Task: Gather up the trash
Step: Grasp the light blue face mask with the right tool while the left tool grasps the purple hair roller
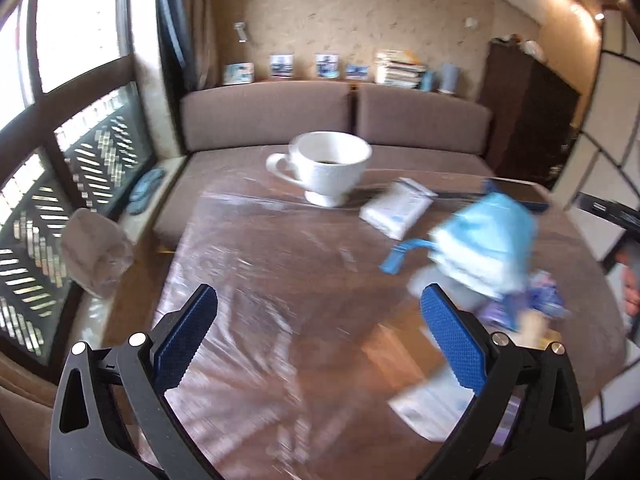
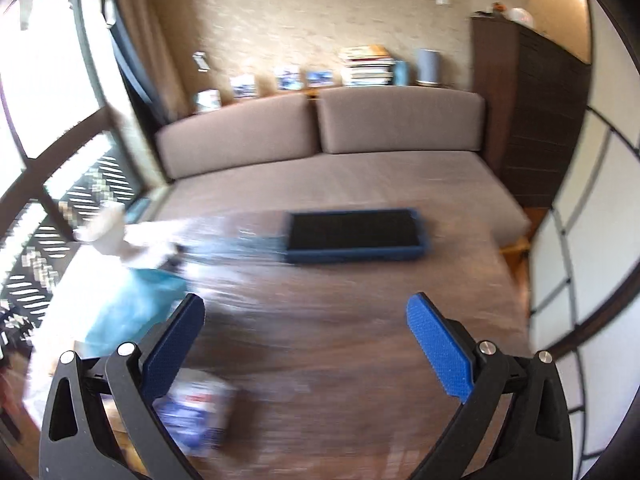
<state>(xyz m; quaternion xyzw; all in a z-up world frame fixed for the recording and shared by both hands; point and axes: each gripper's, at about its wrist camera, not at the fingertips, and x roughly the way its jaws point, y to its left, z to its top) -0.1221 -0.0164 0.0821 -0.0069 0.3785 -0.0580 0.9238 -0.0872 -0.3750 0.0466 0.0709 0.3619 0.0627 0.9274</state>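
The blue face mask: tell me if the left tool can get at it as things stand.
Probably yes. The left tool is open and holds nothing, and the blue face mask lies on the table just ahead to its right, with nothing between them. Blur leaves this uncertain.

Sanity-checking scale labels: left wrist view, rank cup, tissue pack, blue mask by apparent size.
1. Mask, though it lies nearer the camera and is blurred, so its lead is unsure.
2. Cup.
3. Tissue pack, clearly smallest.

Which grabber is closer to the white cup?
Left. The left gripper faces the white cup straight ahead across the table. From the right gripper, the cup sits far off left.
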